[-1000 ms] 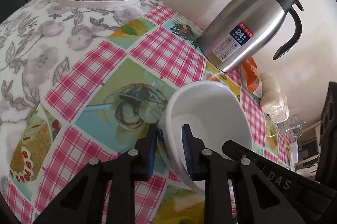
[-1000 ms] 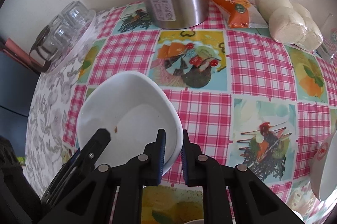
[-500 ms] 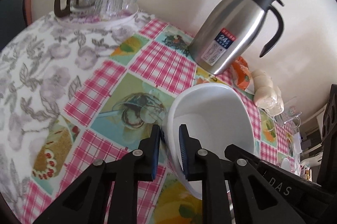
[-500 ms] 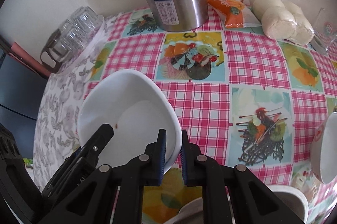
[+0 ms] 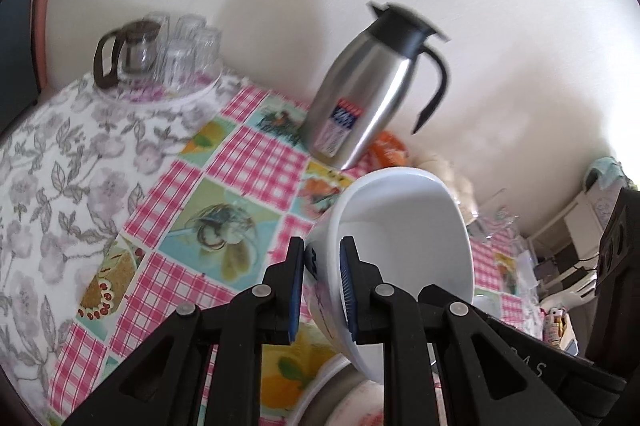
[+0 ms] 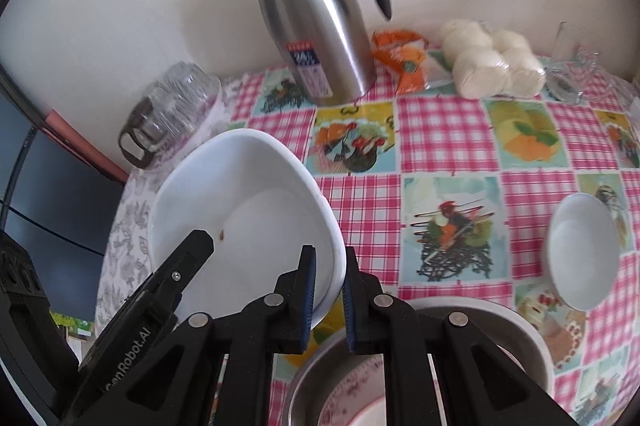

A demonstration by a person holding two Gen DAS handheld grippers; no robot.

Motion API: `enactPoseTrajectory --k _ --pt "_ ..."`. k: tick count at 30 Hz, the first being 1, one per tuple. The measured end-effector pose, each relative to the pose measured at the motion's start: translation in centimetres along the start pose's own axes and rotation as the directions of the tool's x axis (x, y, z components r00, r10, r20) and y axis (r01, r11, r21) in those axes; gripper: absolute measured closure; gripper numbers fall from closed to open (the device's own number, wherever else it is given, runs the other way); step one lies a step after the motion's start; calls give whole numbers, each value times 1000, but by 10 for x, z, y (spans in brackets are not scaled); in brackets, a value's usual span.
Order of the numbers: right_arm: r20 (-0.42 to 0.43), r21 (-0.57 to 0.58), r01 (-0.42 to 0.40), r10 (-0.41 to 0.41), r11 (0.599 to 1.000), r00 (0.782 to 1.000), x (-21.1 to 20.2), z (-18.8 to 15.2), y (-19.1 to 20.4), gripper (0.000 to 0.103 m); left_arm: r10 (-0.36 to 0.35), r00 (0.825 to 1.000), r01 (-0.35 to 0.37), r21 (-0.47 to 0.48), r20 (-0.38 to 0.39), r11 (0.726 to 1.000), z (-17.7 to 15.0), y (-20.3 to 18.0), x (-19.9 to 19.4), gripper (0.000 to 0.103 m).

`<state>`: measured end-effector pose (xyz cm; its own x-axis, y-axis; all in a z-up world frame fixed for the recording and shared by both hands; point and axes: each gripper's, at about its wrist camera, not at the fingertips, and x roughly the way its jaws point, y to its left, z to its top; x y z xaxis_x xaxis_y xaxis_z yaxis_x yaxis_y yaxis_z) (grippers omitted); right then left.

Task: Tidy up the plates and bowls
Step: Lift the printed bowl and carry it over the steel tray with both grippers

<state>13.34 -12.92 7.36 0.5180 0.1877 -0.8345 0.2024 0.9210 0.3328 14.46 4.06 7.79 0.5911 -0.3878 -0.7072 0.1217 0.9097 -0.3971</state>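
Together, both black two-finger grippers clamp one large white ceramic bowl [image 6: 248, 222] by opposite sides of its rim, holding it tilted in the air above the table with the pink-checked, picture-patterned oilcloth [image 6: 444, 134]. Seen from the left wrist, the left gripper [image 5: 322, 290] has its blue-padded jaws closed narrowly on the near wall of the large white ceramic bowl [image 5: 404, 238], one pad outside and one inside; its jaws have just been closing onto that wall. From the right wrist, the right gripper [image 6: 329, 296] pinches the bowl's rim the same way, jaws almost together with only the rim between them. A small brown speck sits inside the bowl. Below the bowl, near the bottom edge, stands a round grey metal basin [image 6: 520, 334] with a floral-rimmed dish [image 6: 352, 398] lying in it. A small white bowl [image 6: 582, 250] rests on the oilcloth at the right, well apart. Against the wall stand a stainless-steel thermos jug with a black lid and handle [image 6: 320, 30], an orange snack packet [image 6: 404, 62], a bag of pale buns [image 6: 492, 66], and a tray of upturned glasses with a glass pot [image 5: 160, 54].
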Motion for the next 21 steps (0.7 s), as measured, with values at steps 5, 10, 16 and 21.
enactPoseTrajectory --k 5,10,16,21 --pt "67 24 -19 18 1000 998 -39 -4 -13 89 -26 999 25 54 28 998 -5 -32 -25 85" --pt "160 33 -14 9 999 987 -82 -14 -29 89 -44 997 36 135 62 990 -14 -66 -50 85" --pt "231 69 -52 35 996 972 -119 -27 -53 89 -35 995 12 237 95 971 -30 -105 -75 85" --pt "267 95 -50 23 994 963 -141 -42 -69 89 -29 993 -3 276 114 961 -47 -123 -91 84"
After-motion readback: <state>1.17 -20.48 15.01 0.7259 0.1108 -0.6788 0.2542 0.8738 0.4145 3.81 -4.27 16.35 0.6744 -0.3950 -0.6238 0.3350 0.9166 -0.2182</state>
